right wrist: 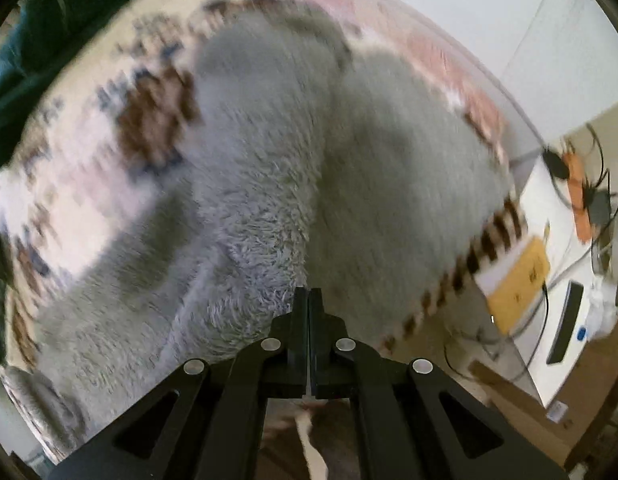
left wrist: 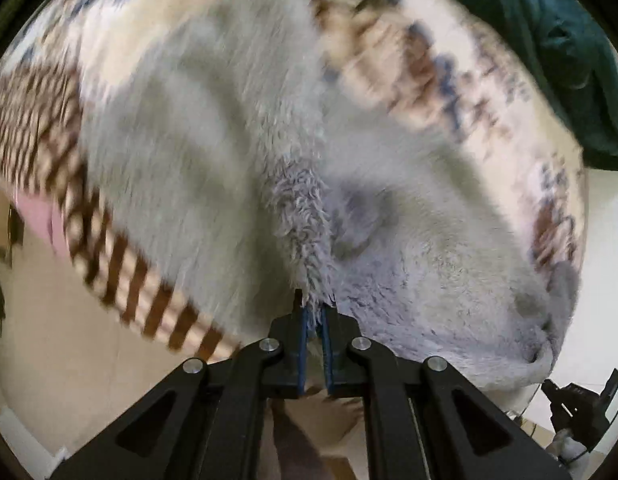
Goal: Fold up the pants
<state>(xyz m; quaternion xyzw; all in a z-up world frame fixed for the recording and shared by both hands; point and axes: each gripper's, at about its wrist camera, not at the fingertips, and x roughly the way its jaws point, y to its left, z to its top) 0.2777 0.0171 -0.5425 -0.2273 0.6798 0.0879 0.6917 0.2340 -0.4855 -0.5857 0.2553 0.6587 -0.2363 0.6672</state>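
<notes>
- Fleece of the pants (left wrist: 237, 128) is pinched between the nearly closed left gripper (left wrist: 314, 312); thin grip, slippage is risked.
- The right gripper (right wrist: 309, 300) is fully closed; any held cloth cannot be told, so that side may be dropped.

The left gripper (left wrist: 315, 312) is matte black, with two narrow fingers (left wrist: 297, 316) lined on their inner faces with blue pads (left wrist: 303, 344). Behind the fingers, four black linkage bars fan outward, each pinned by a round silver screw head, and the outer bars carry triangular cutouts. The right gripper (right wrist: 309, 300) has the same black build, the same four silver screw heads and the same triangular cutouts. Its fingers (right wrist: 300, 312) show only black surfaces, with a thin pale seam between them.
</notes>
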